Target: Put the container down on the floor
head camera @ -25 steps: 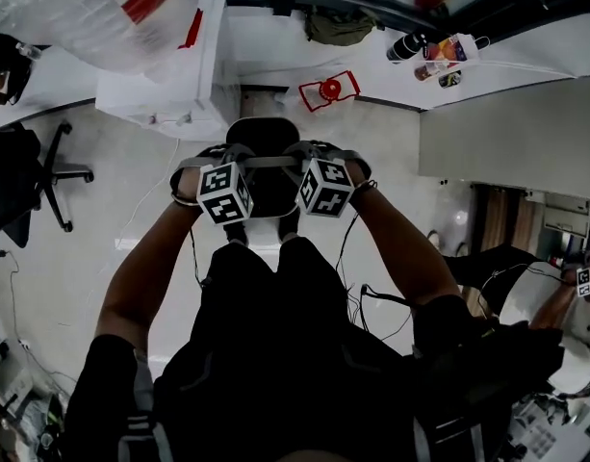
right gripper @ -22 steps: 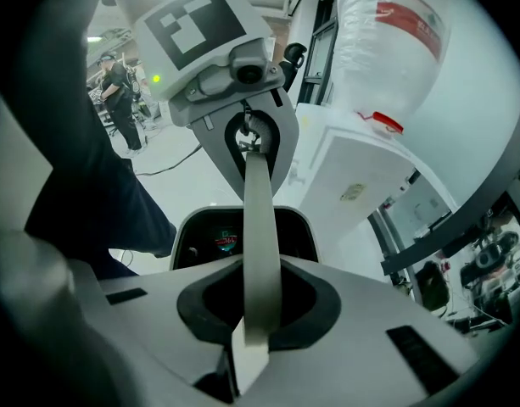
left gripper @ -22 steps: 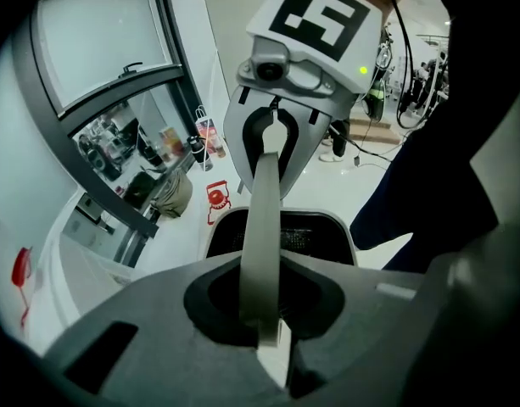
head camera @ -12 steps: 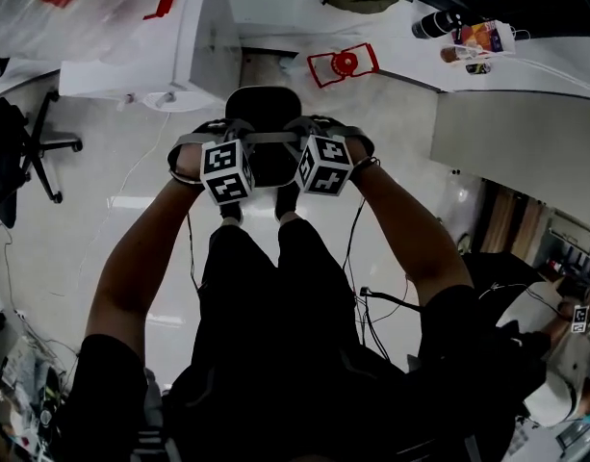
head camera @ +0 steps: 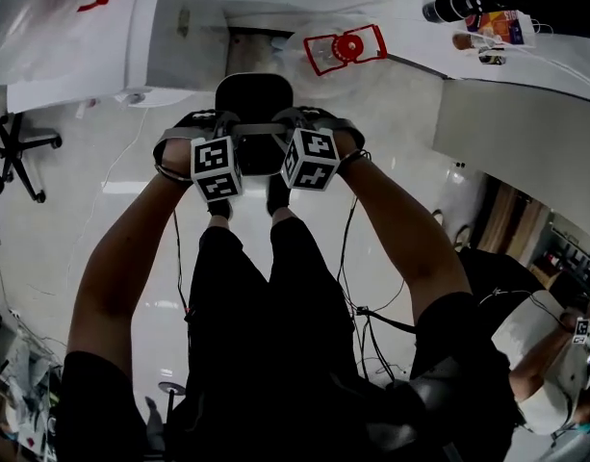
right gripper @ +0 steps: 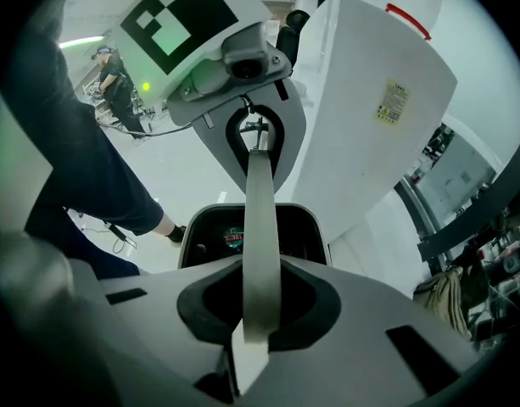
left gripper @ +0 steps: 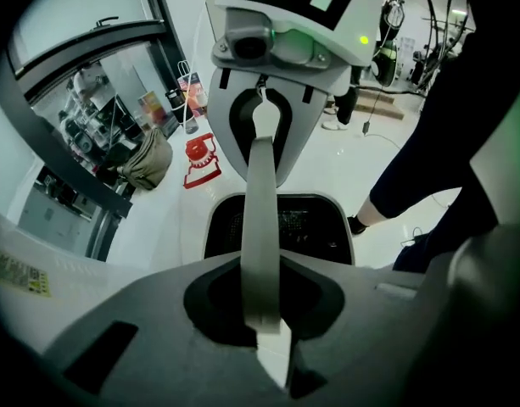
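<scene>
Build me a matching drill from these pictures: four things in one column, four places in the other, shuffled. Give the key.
Things:
1. container
2. red frame
3. office chair
4. dark bottle

Places:
A. on the white counter, top right of the head view
B. on the floor beyond the container
C. at the head view's left edge
D. held by its grey handle in the left gripper and right gripper

Pairs: 1-D, 2-B, 3-C, 4-A

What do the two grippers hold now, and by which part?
Both hold the black rounded container by its flat grey handle: left gripper and right gripper each shut on it.
</scene>
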Demonstrator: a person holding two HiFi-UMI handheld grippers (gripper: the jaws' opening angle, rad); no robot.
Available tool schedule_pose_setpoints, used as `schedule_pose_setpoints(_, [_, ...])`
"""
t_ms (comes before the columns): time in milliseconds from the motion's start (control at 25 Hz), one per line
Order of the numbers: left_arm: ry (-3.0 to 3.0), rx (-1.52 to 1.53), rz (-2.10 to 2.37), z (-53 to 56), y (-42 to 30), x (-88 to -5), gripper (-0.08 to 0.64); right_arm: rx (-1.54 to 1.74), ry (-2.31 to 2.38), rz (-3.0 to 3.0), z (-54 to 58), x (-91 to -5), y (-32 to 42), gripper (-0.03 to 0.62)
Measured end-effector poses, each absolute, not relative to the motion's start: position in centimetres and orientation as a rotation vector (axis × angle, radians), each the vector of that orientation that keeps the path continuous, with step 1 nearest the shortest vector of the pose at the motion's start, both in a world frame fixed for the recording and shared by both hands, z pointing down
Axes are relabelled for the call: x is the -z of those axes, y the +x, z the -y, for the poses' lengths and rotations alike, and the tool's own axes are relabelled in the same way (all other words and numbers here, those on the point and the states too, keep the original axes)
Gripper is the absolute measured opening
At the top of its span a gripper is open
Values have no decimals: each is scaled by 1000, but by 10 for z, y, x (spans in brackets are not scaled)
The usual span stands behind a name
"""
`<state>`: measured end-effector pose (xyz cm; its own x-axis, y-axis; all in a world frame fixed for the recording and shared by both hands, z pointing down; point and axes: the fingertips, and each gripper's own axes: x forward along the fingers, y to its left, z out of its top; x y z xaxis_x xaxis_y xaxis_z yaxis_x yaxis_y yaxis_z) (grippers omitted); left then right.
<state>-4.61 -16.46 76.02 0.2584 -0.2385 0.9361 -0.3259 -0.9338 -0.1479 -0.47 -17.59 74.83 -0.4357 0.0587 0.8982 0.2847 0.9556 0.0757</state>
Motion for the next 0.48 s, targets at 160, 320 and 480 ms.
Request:
schedule_pose_setpoints(160, [2396,-1779,554,169,-45,-794,28,277,-254,1999,183,-782,-3,35])
schedule_pose_setpoints(320, [2373,-1802,557,171,-42,-829,28,261,-270,1989,185,-816,1,35])
schedule_pose_setpoints(480, [2372,-1825,565,175,-42,-857,28,250,-271,1985,187,-846,2,35])
